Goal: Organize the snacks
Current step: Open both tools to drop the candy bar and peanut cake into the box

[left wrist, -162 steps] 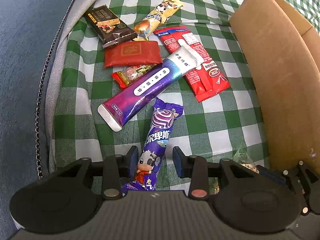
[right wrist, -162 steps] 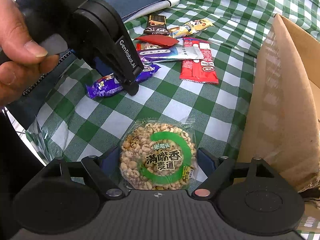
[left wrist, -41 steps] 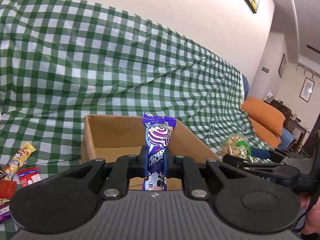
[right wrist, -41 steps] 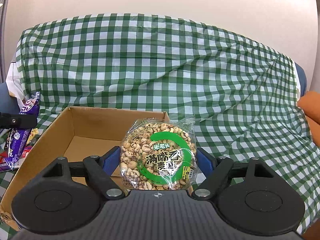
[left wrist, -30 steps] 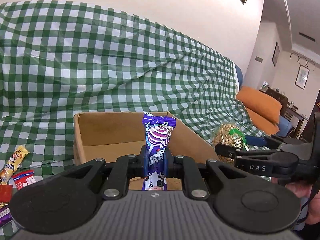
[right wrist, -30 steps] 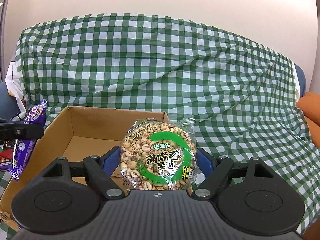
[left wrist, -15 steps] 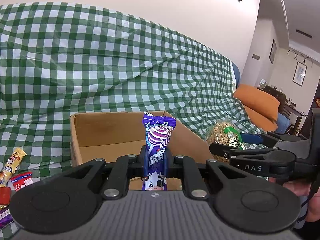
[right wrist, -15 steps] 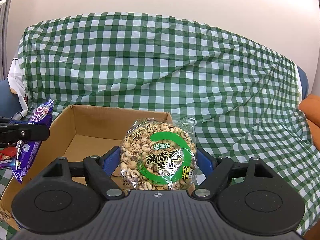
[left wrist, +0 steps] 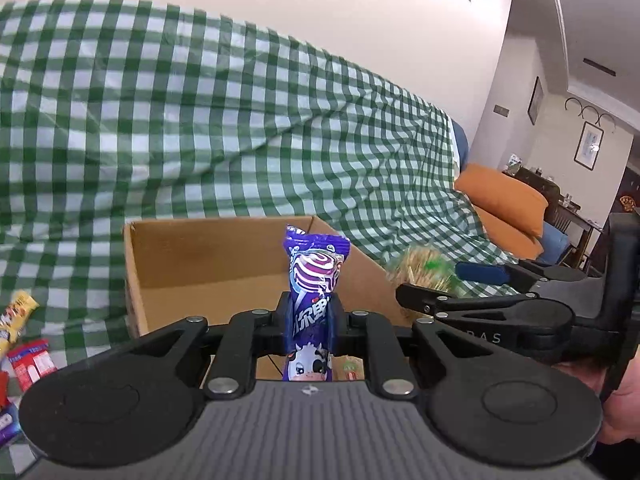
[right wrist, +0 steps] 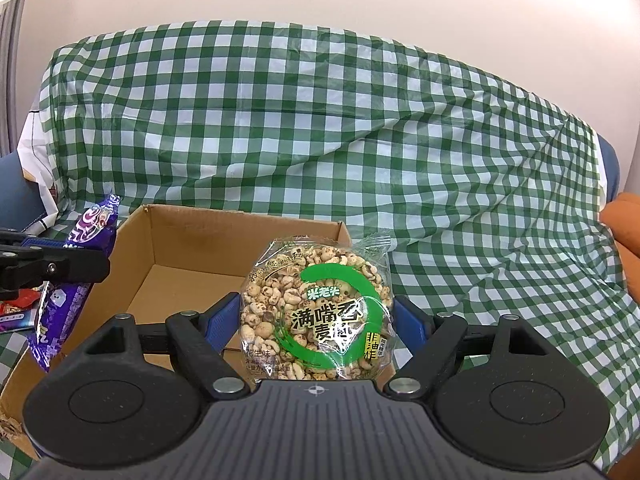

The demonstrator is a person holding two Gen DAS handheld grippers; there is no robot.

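Your left gripper (left wrist: 310,322) holds the purple candy packet (left wrist: 314,280) upright, and its jaws have just been opening a little; the packet is between the pads, which are close against its sides. This packet is above the near part of the open cardboard box (left wrist: 208,256). In the right wrist view the same packet (right wrist: 76,256) hangs at the left side of the box (right wrist: 224,248), with its lower end below the black finger.

Your right gripper (right wrist: 316,322) is wide and its blue pads press on both sides of the round bag of puffed grains (right wrist: 320,312), which has a green ring on the label. The bag stands upright, above the near right part of the box. From the left wrist view this bag (left wrist: 424,270) looks blurred, just to the right of the box wall.

The box rests on the green checked cloth (right wrist: 320,128), which covers a sofa. At the far left of the left wrist view some other snacks (left wrist: 28,364) lie on the cloth, beside the box. An orange cushion (left wrist: 504,204) is at the right.
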